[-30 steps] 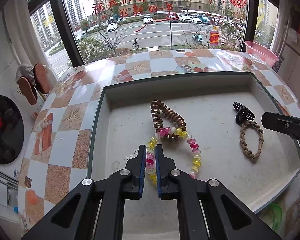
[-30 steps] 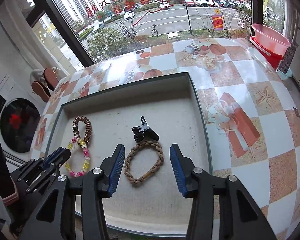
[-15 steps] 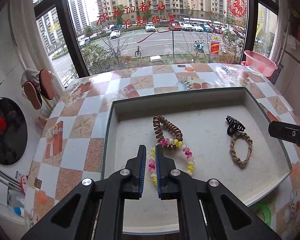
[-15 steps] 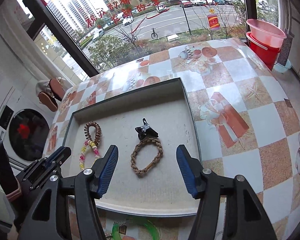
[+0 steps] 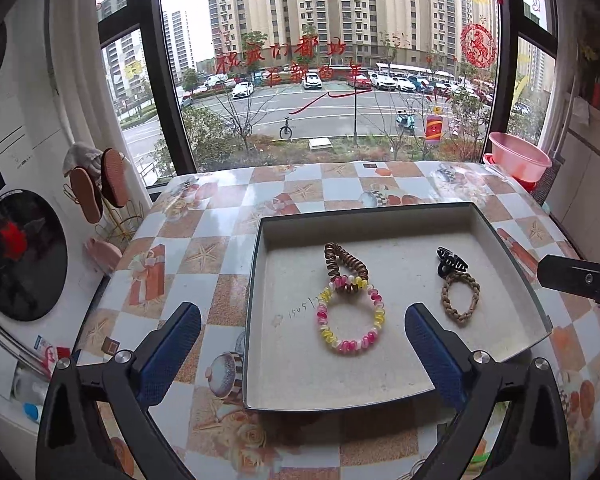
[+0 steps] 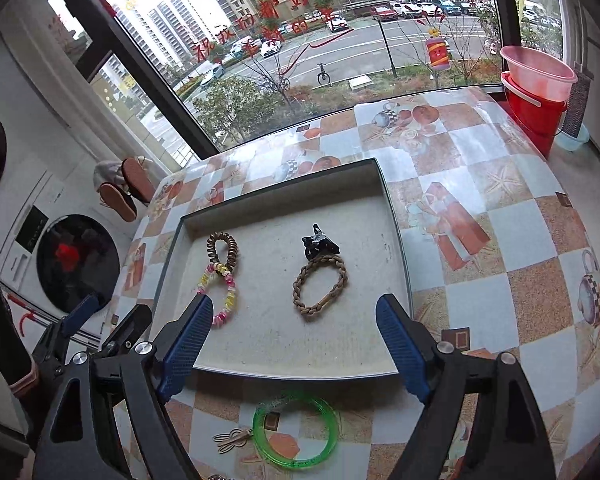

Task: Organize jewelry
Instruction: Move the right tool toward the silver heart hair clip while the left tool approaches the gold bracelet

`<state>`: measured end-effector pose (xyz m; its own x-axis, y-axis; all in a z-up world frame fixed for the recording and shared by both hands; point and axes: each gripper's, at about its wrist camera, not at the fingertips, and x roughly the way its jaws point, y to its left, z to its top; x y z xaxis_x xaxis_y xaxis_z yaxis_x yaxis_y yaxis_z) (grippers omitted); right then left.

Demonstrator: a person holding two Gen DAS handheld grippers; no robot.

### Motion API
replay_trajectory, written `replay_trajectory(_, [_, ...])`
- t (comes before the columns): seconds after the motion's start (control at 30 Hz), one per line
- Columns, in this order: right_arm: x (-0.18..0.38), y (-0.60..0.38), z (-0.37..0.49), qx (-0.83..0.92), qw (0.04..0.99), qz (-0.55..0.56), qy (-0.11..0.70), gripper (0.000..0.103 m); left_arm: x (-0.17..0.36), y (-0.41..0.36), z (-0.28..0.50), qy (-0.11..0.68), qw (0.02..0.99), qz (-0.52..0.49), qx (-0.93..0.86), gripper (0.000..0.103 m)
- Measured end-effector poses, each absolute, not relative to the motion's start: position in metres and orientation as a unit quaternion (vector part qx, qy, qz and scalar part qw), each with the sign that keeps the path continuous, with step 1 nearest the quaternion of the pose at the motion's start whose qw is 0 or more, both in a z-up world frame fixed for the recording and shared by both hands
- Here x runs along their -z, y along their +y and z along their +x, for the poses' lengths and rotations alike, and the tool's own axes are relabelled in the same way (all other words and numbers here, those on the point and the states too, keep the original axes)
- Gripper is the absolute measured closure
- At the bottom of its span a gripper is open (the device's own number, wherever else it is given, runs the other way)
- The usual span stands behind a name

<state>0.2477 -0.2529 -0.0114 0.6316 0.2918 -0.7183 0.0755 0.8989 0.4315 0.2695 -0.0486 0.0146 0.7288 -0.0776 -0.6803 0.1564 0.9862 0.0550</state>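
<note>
While hanging over the near edge of the tray [image 5: 255, 280] on the desk [image 5: 204, 256], left tool [image 5: 300, 312]: jaws opening wide, nothing between them, gripping nothing. Just ahead of it, inside the tray, a pink-and-yellow coil tie [image 5: 352, 320] overlapping a brown coil tie [image 5: 344, 264] beyond. Ahead and to the right, a braided band [image 5: 460, 296] touching a black claw clip [image 5: 450, 262]. Right tool [image 6: 294, 304]: jaws likewise opening, empty, braided band straight ahead.

Likely next: the pieces outside the tray. To do it well: draw back toward the near desk edge, come down astride one side of the hoop, pinch the rim rather than the whole ring, lift clear of the tray wall, set down on a bare patch away from the other pieces.

Only in the right wrist view: a green bangle [image 6: 296, 432] and a small rabbit-shaped trinket [image 6: 232, 440] on the desk beneath that tool, outside the tray. Only in the left wrist view: faint handwriting [image 5: 306, 307] on the tray floor.
</note>
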Motion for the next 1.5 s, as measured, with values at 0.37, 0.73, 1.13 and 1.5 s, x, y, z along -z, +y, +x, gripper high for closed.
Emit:
replay_trajectory(0.37, [-0.026,-0.238,0.192,-0.080,0.901,0.201,0.376,0.014,-0.033,-0.019,0.201,0.350,0.930,0.040,0.101,0.000])
replay_trajectory(0.73, [-0.043,-0.228,0.141,-0.085,0.903,0.194,0.373,0.014,-0.028,0.013,0.143,0.349,0.932,0.024,0.098,0.000])
replay_trajectory(1.13, [0.011,-0.211,0.097,-0.077,0.874,0.162,0.452,0.014,0.019,0.012,0.111,0.399,0.909,0.041,0.111,0.000])
replay_trajectory(1.5, [0.074,-0.191,0.062,-0.021,0.841,0.147,0.521,0.014,0.049,0.003,0.116,0.433,0.894,0.047,0.108,0.000])
